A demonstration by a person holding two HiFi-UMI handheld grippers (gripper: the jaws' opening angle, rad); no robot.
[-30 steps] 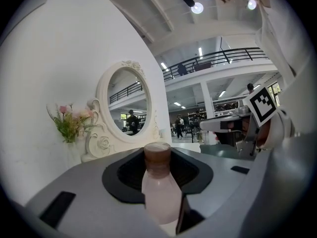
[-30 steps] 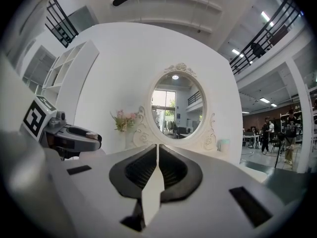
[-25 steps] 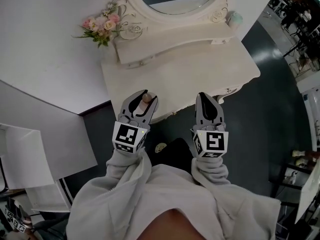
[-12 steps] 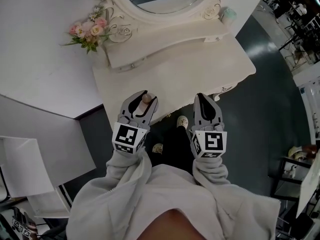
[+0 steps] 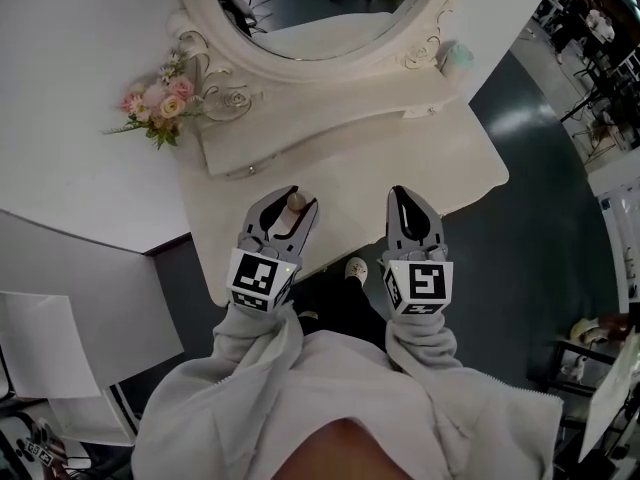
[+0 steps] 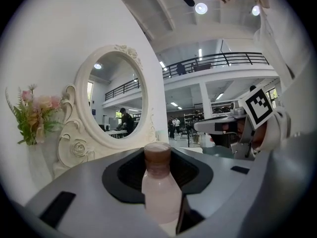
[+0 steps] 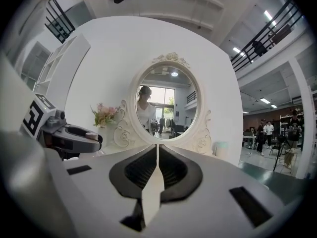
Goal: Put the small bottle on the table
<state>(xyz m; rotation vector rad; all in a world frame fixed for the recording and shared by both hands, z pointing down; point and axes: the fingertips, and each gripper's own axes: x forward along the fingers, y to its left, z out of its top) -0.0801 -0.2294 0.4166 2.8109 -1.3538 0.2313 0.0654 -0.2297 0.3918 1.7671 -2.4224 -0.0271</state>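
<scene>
Pink bottle (image 6: pixel 161 195) in left claw (image 5: pixel 295 199); right claw (image 7: pixel 157 150) closed

A cream worktop (image 5: pixel 370 168) stands against a white wall (image 5: pixel 70 48), its oval mirror (image 5: pixel 330 8) at twelve o'clock and pink flowers (image 5: pixel 155 108) at ten. Dark glossy floor (image 5: pixel 540 198) spreads toward three o'clock, and a white cabinet (image 5: pixel 60 338) sits at eight. Round ceiling lights (image 6: pixel 200 8) shine above a railed balcony (image 6: pixel 223 61).
</scene>
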